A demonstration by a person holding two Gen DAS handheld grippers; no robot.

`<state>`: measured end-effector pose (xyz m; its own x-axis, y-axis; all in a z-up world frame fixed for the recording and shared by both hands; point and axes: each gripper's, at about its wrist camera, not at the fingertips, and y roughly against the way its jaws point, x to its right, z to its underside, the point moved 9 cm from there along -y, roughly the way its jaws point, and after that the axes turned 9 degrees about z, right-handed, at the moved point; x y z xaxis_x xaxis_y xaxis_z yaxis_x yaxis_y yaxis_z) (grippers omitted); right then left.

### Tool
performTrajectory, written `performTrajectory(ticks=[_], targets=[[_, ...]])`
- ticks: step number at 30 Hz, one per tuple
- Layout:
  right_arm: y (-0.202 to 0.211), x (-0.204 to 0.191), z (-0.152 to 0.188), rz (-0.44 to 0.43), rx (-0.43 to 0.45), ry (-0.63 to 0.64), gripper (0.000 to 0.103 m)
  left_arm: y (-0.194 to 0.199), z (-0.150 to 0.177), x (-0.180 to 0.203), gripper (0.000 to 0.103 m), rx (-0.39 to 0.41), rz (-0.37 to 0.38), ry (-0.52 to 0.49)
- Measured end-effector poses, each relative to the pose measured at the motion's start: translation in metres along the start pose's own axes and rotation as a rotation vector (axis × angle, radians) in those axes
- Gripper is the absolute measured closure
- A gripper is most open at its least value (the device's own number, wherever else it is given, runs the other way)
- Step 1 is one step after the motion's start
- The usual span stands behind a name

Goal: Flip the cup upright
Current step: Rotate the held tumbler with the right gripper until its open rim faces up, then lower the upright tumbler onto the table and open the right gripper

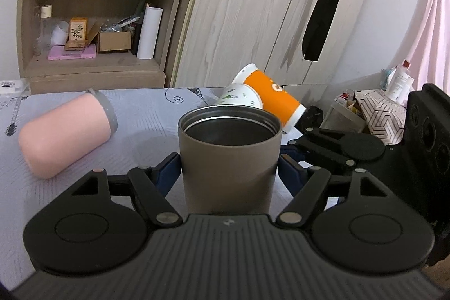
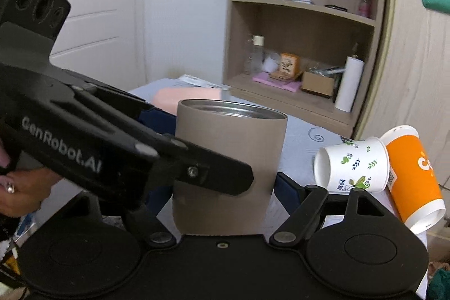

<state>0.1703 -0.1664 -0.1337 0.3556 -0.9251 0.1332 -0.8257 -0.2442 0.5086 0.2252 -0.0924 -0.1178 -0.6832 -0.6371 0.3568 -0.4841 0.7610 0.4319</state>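
I had the left black two-finger gripper (image 1: pixel 229 167) closed level, blue pads (image 1: pixel 168 173) pressing inward. My right black two-finger gripper (image 2: pixel 222 187) stood spread wide, crossing beside it.

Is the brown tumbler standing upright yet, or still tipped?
Upright: the brown tumbler has its open mouth facing up and its walls vertical, between the left hand-held gripper pads. Whether its base rests on the table is hidden.

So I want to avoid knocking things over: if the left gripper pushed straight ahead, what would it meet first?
The brown cup, upright between the left gripper fingers already. Beyond it, probably the white patterned paper cup lying against the orange cup; depth unclear.
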Motion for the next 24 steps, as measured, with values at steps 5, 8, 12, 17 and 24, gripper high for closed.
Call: performTrajectory(ticks=[5, 8, 12, 17, 24], targets=[[-0.017, 0.008, -0.008, 0.010, 0.042, -0.014, 0.021, -0.009, -0.007, -0.007, 0.029, 0.030, -0.017, -0.031], [-0.020, 0.006, -0.010, 0.018, 0.086, -0.004, 0.021, -0.010, -0.010, -0.004, 0.029, 0.037, -0.049, -0.082], [-0.023, 0.006, -0.012, 0.047, 0.128, 0.002, 0.021, -0.015, -0.006, -0.002, 0.028, 0.001, -0.045, -0.085], [-0.022, 0.006, -0.011, 0.057, 0.125, 0.009, 0.021, -0.014, -0.004, 0.001, 0.028, 0.009, -0.053, -0.090], [-0.018, 0.006, -0.003, 0.075, 0.109, 0.009, 0.021, -0.015, 0.000, 0.007, 0.026, 0.003, -0.047, -0.095]])
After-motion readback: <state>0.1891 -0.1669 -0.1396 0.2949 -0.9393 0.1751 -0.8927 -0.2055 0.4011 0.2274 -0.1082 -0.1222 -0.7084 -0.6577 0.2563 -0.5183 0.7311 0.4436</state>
